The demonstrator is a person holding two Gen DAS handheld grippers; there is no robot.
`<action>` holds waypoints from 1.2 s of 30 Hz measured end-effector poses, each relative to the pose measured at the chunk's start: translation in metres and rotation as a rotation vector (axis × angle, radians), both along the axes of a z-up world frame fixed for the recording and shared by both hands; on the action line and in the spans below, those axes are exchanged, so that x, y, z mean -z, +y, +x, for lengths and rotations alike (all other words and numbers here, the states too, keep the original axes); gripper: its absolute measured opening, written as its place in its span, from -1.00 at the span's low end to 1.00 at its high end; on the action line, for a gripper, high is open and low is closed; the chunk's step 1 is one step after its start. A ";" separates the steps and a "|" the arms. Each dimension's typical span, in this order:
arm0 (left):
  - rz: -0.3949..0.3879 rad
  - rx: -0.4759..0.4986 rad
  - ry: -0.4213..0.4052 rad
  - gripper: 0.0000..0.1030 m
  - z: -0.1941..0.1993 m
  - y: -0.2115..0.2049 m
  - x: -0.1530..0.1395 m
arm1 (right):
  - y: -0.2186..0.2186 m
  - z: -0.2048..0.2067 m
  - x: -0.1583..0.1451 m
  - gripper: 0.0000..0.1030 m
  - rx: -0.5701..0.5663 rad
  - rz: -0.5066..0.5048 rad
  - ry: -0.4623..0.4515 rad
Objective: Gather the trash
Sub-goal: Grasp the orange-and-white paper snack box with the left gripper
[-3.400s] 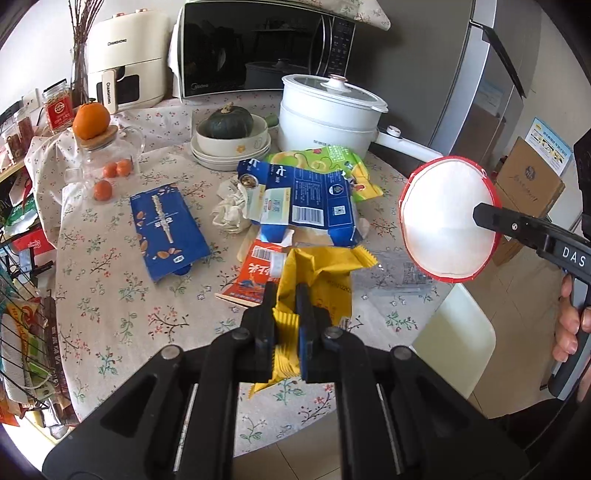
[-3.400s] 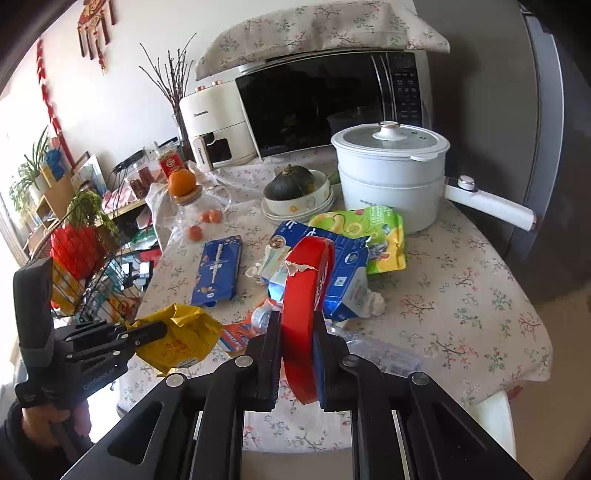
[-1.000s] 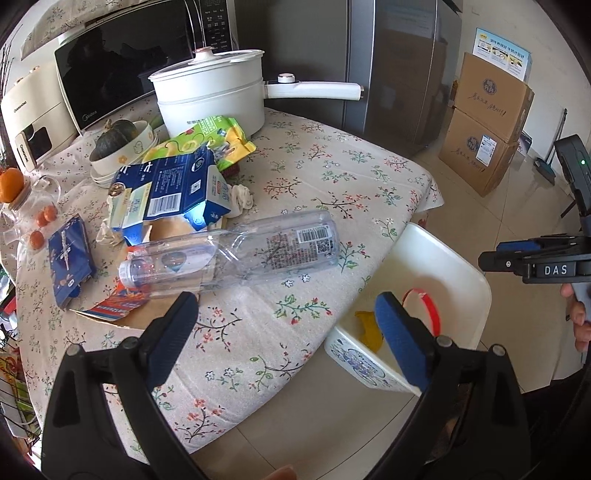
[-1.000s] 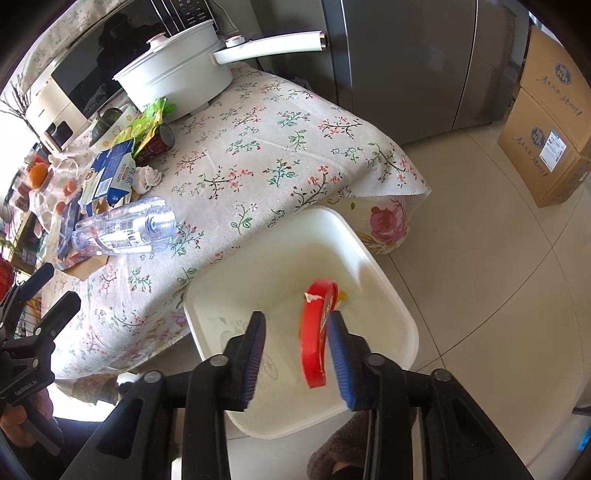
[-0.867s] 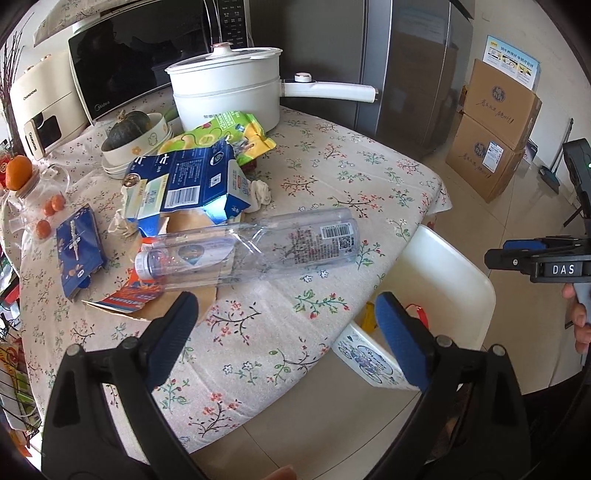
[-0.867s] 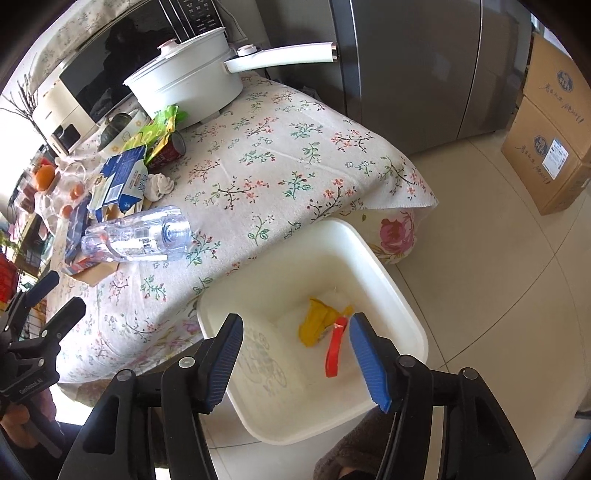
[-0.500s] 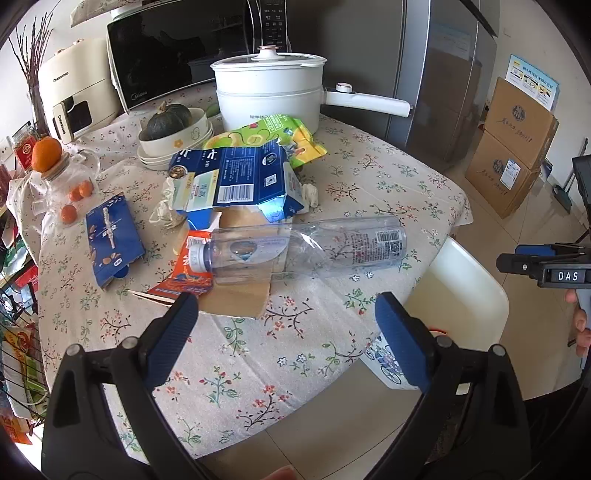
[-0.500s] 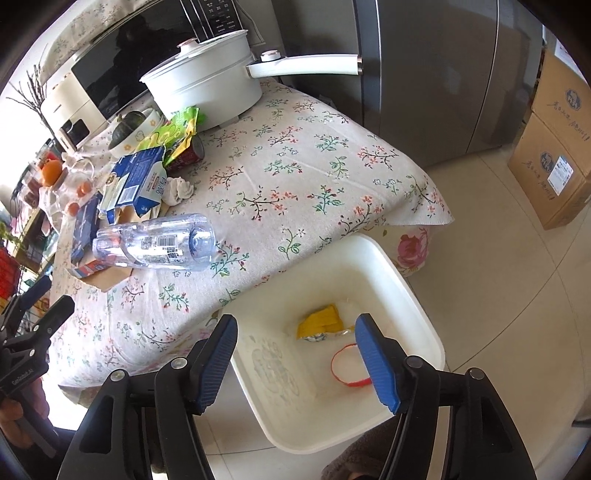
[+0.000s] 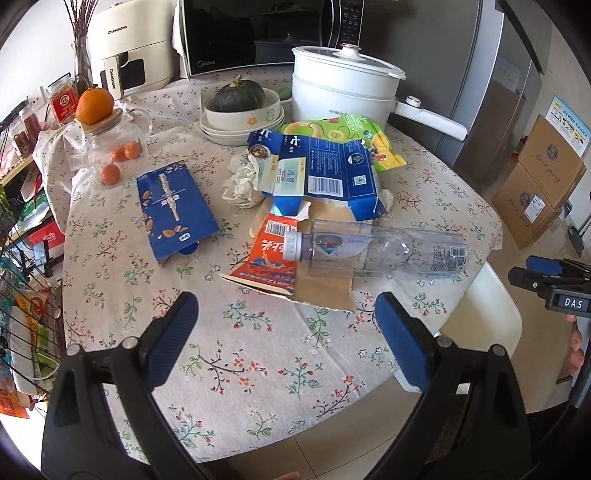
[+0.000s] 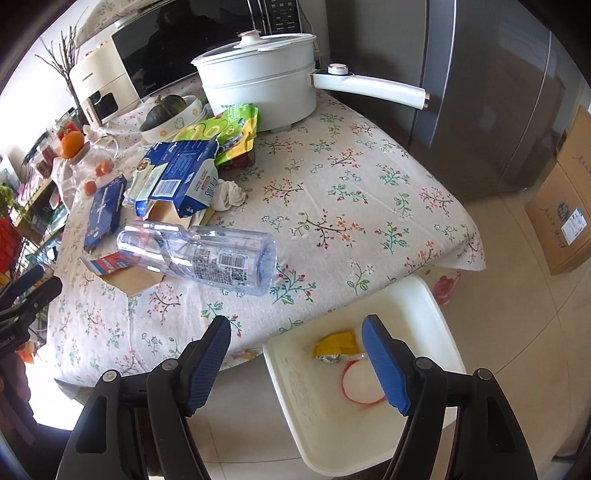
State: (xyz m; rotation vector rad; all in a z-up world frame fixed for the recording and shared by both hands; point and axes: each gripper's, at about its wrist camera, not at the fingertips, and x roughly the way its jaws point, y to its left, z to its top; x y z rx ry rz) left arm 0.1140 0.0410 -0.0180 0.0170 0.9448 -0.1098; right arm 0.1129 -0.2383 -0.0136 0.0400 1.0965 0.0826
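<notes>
A white bin (image 10: 436,317) stands on the floor by the table's edge, with a yellow wrapper (image 10: 338,341) and a red-rimmed lid (image 10: 356,380) inside; it also shows in the left wrist view (image 9: 491,314). On the floral tablecloth lie a clear plastic bottle (image 9: 380,253) (image 10: 199,254), a flattened blue carton (image 9: 317,173) (image 10: 177,173), a red packet (image 9: 269,254), torn cardboard (image 9: 325,291), a blue snack box (image 9: 173,210), crumpled tissue (image 9: 240,182) and a green bag (image 9: 340,133). My left gripper (image 9: 288,336) is open and empty above the table's near edge. My right gripper (image 10: 295,365) is open and empty above the bin.
A white pot (image 9: 343,92) with a long handle, stacked bowls holding a squash (image 9: 240,107), a microwave (image 9: 258,33), a glass jar with oranges (image 9: 107,144) stand at the back. A wire rack (image 9: 26,277) is at left. Cardboard boxes (image 9: 543,188) and a fridge (image 10: 498,92) are at right.
The yellow wrapper and red-rimmed lid were dropped from my grippers into the bin. Both grippers opened, then drew back from the bin toward the table.
</notes>
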 end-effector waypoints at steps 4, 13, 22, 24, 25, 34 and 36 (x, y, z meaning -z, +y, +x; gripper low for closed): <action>0.047 -0.017 0.033 0.87 0.016 0.014 0.011 | 0.023 0.009 -0.001 0.50 -0.042 -0.016 -0.014; 0.000 -0.045 0.167 0.64 0.048 0.027 0.051 | 0.062 0.033 0.011 0.52 -0.127 -0.083 -0.011; -0.199 -0.166 0.299 -0.42 0.057 0.036 0.083 | 0.087 0.057 0.033 0.52 -0.188 -0.134 0.017; -0.205 -0.188 0.286 -0.55 0.055 0.039 0.081 | 0.093 0.060 0.038 0.52 -0.207 -0.134 0.024; -0.208 -0.193 0.274 -0.61 0.054 0.040 0.078 | 0.096 0.061 0.040 0.52 -0.217 -0.136 0.027; -0.138 -0.239 0.107 -0.91 0.033 0.067 0.027 | 0.126 0.058 0.051 0.55 -0.362 -0.235 -0.005; -0.102 -0.253 0.070 -0.92 0.030 0.074 0.019 | 0.135 0.055 0.054 0.58 -0.401 -0.262 -0.013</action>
